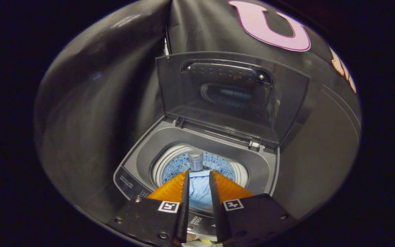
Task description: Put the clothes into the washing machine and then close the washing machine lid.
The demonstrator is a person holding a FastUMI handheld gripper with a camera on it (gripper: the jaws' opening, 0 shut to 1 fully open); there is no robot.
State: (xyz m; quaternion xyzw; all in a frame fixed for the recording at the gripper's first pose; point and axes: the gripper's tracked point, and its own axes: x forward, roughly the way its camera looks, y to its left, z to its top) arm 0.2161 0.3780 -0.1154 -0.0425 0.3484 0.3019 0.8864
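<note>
You have a black, faintly glossy cloth wall (91, 113) on every side. On the left it hangs in broad, soft folds that catch a dull grey sheen, brightest high up at the far end. At the far left the cloth gathers into a deep vertical crease (167, 20), where two stretches of it seem to meet. A small white strip (166, 48) shows low in that crease beside a thin dark line; what it is cannot be told. On the right the cloth lies smoother and flatter, and two thin pale curved lines (343, 103) run down it.
</note>
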